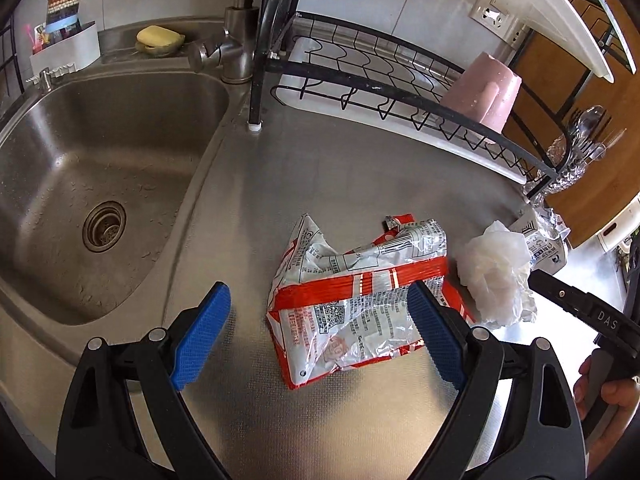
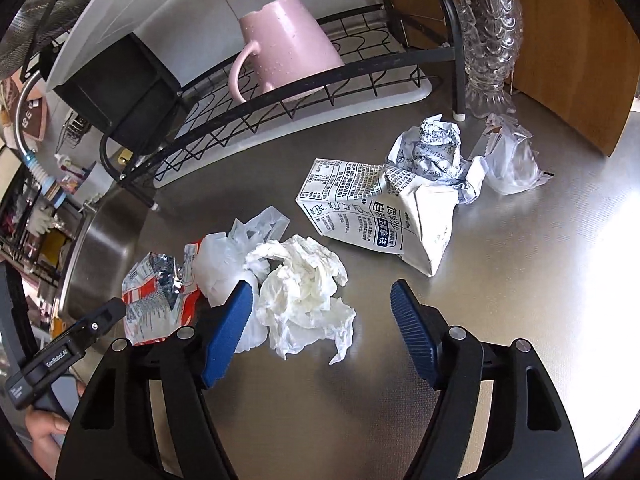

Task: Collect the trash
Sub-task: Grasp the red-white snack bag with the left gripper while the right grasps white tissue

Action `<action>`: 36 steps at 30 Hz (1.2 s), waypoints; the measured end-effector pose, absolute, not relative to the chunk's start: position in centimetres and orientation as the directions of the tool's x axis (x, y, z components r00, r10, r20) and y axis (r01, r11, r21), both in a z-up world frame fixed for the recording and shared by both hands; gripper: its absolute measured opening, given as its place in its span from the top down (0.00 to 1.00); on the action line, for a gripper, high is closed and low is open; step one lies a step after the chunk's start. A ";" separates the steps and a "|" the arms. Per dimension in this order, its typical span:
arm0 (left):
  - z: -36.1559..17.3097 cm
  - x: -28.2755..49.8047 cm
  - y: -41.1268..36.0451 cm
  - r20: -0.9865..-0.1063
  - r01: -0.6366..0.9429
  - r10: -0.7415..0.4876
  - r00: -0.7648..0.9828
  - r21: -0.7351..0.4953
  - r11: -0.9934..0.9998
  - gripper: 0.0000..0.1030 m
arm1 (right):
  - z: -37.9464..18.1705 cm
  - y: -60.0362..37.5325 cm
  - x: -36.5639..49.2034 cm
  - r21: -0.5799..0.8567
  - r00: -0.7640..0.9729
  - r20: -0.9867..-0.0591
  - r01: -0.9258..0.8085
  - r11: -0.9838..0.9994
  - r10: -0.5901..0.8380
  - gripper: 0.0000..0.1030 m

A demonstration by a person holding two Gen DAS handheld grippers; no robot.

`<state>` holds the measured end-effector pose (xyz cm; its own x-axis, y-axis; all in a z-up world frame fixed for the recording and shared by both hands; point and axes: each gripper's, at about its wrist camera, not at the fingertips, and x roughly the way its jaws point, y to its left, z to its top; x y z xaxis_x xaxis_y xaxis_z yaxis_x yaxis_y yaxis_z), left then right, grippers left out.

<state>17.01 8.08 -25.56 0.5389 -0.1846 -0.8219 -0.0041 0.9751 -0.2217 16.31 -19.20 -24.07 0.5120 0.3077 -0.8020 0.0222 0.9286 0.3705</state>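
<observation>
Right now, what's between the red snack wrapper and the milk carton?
Right wrist view: a thin white plastic bag and crumpled tissue lie between the red snack wrapper and the milk carton.

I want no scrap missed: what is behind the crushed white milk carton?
Behind the milk carton lies a crumpled printed paper, with a clear plastic bag beside it. Anything beneath the carton is hidden.
</observation>
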 end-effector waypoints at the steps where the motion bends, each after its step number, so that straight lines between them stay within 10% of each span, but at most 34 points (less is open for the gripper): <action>1: -25.9 17.2 8.0 -0.825 -0.005 -0.183 0.535 -0.219 0.976 0.17 | -24.4 -19.1 16.5 0.366 0.505 -0.806 0.018 0.930 0.308 0.34; 14: -26.9 17.0 6.1 -0.824 0.058 -0.214 0.525 -0.216 0.975 0.69 | -25.2 -18.0 16.0 0.378 0.478 -0.802 -0.058 0.924 0.358 0.88; 24: -25.9 14.5 4.5 -0.805 0.136 -0.251 0.537 -0.211 0.968 0.94 | -24.8 -19.1 13.2 0.369 0.494 -0.806 -0.010 0.929 0.326 0.89; 36: -22.5 5.5 4.8 -0.786 0.182 -0.271 0.556 -0.203 0.962 0.98 | -21.8 -18.7 5.3 0.376 0.538 -0.782 0.005 0.927 0.314 0.90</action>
<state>5.45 4.79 -22.45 0.5556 -0.2712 -0.7860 0.1822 0.9621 -0.2031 5.33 -18.65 -21.80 0.5381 0.3141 -0.7822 0.0054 0.9267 0.3758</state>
